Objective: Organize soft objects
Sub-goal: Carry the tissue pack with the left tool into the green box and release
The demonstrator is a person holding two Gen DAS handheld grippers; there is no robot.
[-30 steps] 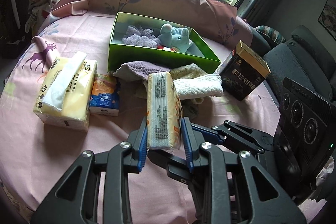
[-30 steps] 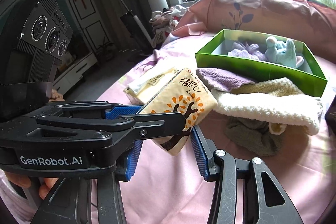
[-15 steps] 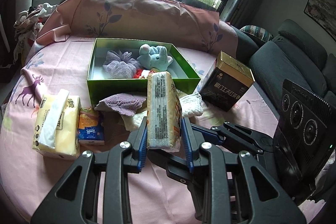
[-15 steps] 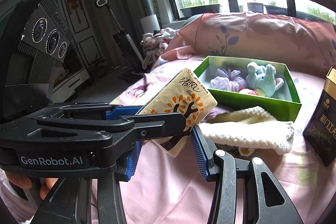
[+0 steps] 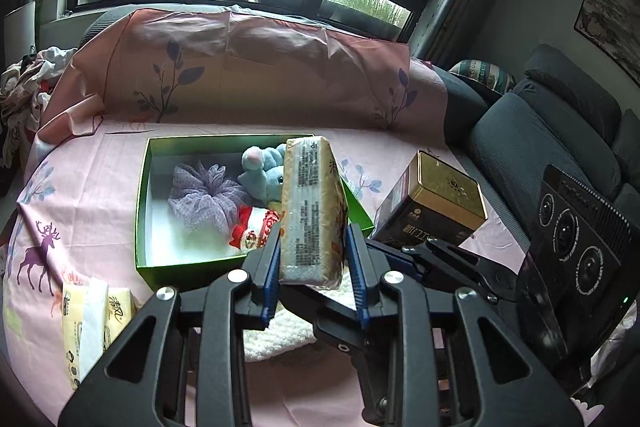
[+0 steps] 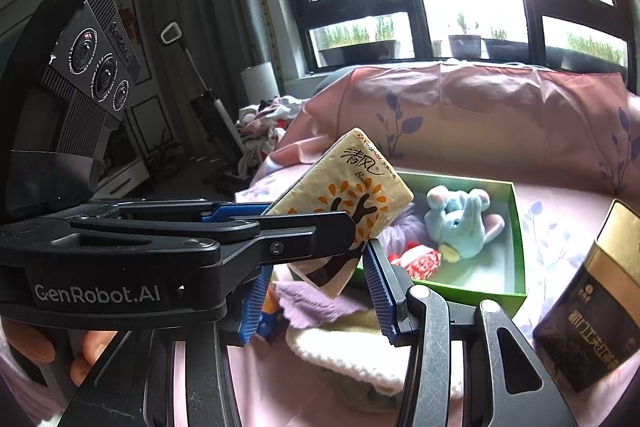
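The left gripper is squeezing the tissue pack upright, with the green box just ahead. The right gripper probably isn't holding anything; it's hard to tell. I'd let go low, left of the plush elephant.

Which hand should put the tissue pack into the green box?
Left. The left gripper is already shut on the tissue pack, held up close to the green box. The right gripper is open and holds nothing.
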